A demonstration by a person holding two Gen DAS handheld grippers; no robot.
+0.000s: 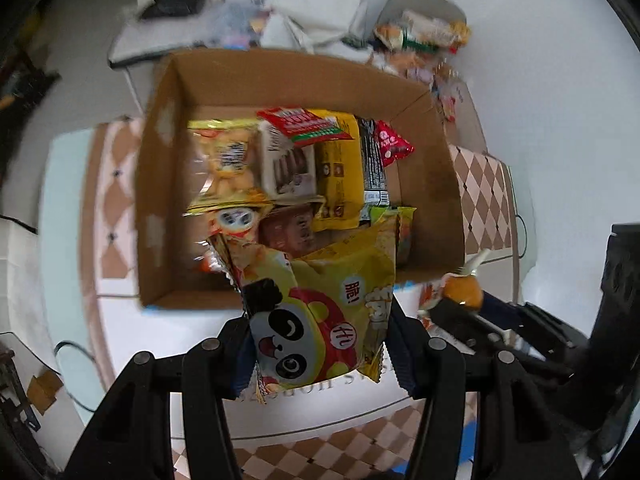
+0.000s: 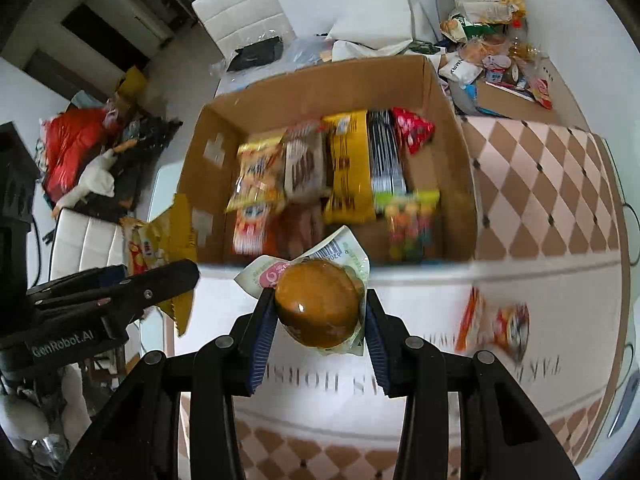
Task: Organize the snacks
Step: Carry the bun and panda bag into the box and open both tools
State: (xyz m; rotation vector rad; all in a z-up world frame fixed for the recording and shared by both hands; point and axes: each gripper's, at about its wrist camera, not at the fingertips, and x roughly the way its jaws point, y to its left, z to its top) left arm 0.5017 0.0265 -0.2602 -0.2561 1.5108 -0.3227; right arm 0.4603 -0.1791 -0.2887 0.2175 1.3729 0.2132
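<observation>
White tabletop (image 2: 420,280) under a tan-and-cream diamond-patterned cloth (image 2: 540,168), white chairs and floor clutter behind. Open cardboard box (image 2: 320,80) standing on the cloth, packed with snack packets laid side by side, long axes running from near wall to far wall: yellow packet (image 2: 348,168), black-and-white striped packet (image 2: 386,152), red packet (image 2: 412,128) at the far right corner. Left gripper (image 1: 320,344) clamped on a yellow panda-print chip bag (image 1: 320,300), both pads pressing its lower sides; bag upright in the view, long axis reaching toward the box, top edge over the near wall. Right gripper (image 2: 320,320) closed on a round brown bun in clear wrapper (image 2: 316,304), raised above the table just before the box's near wall, wrapper's printed flap pointing toward the box. One orange-and-white packet (image 2: 496,324) lying loose on the tabletop to the right, blurred. Heap of more snacks (image 2: 492,40) beyond the box's far right corner.
</observation>
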